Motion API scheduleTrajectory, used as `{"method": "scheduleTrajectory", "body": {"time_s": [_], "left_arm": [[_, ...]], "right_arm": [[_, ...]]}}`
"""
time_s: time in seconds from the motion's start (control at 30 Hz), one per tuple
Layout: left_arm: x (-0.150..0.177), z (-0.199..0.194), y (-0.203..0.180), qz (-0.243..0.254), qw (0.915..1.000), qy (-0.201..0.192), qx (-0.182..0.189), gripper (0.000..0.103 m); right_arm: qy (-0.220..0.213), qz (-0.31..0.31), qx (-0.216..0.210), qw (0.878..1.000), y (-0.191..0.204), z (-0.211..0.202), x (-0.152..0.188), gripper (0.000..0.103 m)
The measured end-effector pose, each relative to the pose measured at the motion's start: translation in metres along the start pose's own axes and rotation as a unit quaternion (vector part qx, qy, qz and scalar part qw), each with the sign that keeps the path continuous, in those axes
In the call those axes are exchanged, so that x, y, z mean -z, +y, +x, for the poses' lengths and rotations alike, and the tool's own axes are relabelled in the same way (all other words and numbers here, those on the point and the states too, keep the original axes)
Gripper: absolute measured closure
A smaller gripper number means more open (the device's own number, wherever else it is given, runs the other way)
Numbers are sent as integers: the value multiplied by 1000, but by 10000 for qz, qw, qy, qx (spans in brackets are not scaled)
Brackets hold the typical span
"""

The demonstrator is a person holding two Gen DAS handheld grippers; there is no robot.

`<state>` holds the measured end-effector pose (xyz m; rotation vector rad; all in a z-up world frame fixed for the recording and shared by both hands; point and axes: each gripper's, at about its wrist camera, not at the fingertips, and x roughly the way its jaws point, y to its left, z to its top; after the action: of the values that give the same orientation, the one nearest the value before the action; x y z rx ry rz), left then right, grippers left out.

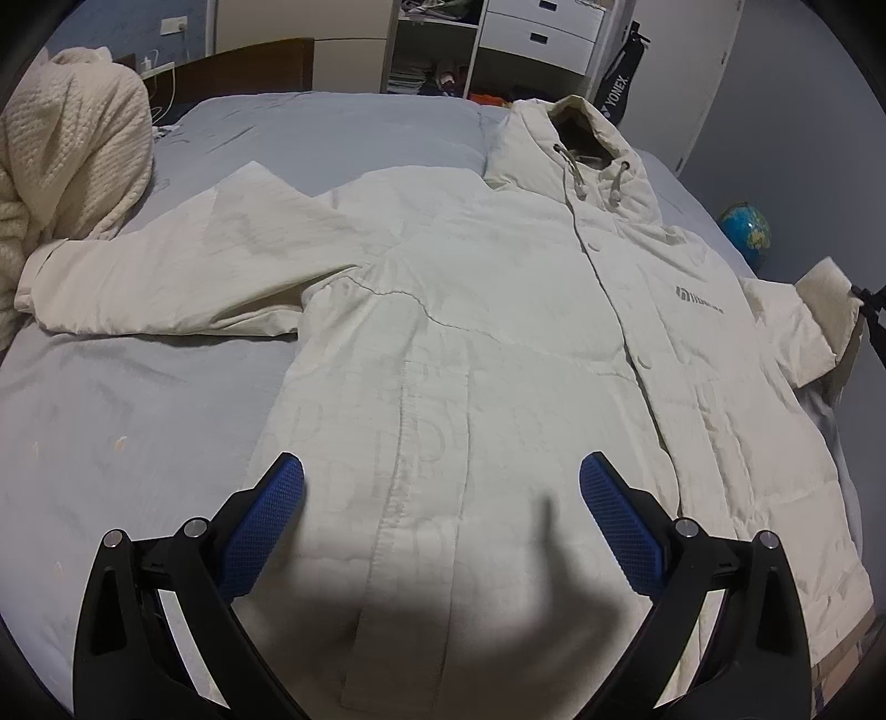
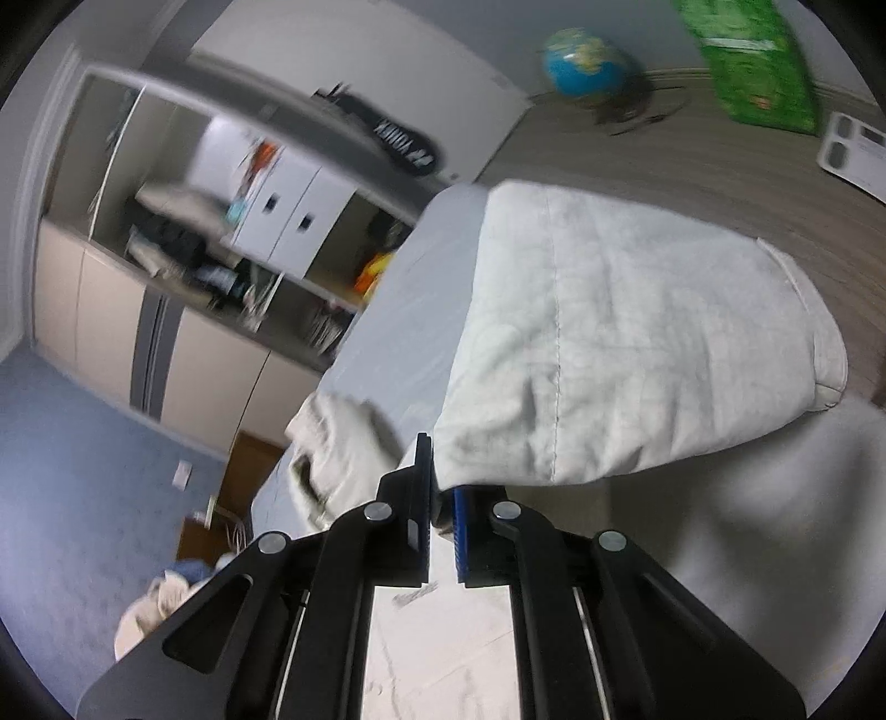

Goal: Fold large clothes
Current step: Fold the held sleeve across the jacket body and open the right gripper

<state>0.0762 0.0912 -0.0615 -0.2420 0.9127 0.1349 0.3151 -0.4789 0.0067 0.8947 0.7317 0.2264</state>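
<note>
A cream hooded jacket [image 1: 470, 310] lies face up on the grey bed [image 1: 111, 432], hood at the far end and its left sleeve [image 1: 166, 277] spread out to the left. My left gripper [image 1: 443, 498] is open and empty, hovering over the jacket's lower hem. My right gripper [image 2: 440, 487] is shut on the jacket's right sleeve [image 2: 609, 343] and holds it lifted above the bed edge. That sleeve's cuff [image 1: 825, 299] shows at the right edge of the left wrist view.
A cream knitted blanket [image 1: 61, 183] is piled at the bed's far left. A wardrobe with shelves and white drawers [image 1: 531, 33] stands behind the bed. A globe [image 1: 747, 232] and a green bag [image 2: 747, 61] sit on the floor to the right.
</note>
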Motion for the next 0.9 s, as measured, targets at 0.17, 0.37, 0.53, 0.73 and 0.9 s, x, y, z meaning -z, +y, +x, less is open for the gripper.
{"method": "scheduleTrajectory", "body": {"time_s": [0.17, 0.37, 0.53, 0.73, 0.9], "left_arm": [[-1, -1, 3, -73, 10000, -34, 15, 7], [-2, -1, 8, -171, 9998, -56, 52, 7], [-2, 4, 11, -221, 9997, 30, -14, 7], [-2, 6, 12, -242, 9997, 65, -68, 7], [-1, 7, 13, -248, 9996, 87, -92, 7]], "right_arm": [[341, -422, -209, 9983, 43, 20, 35, 99], [870, -904, -466, 9910, 94, 46, 87, 100], [1440, -1380, -314, 9794, 116, 72, 141, 100], [1968, -2071, 368, 9576, 108, 107, 192, 100], [2276, -2430, 815, 9394, 92, 118, 218, 99]]}}
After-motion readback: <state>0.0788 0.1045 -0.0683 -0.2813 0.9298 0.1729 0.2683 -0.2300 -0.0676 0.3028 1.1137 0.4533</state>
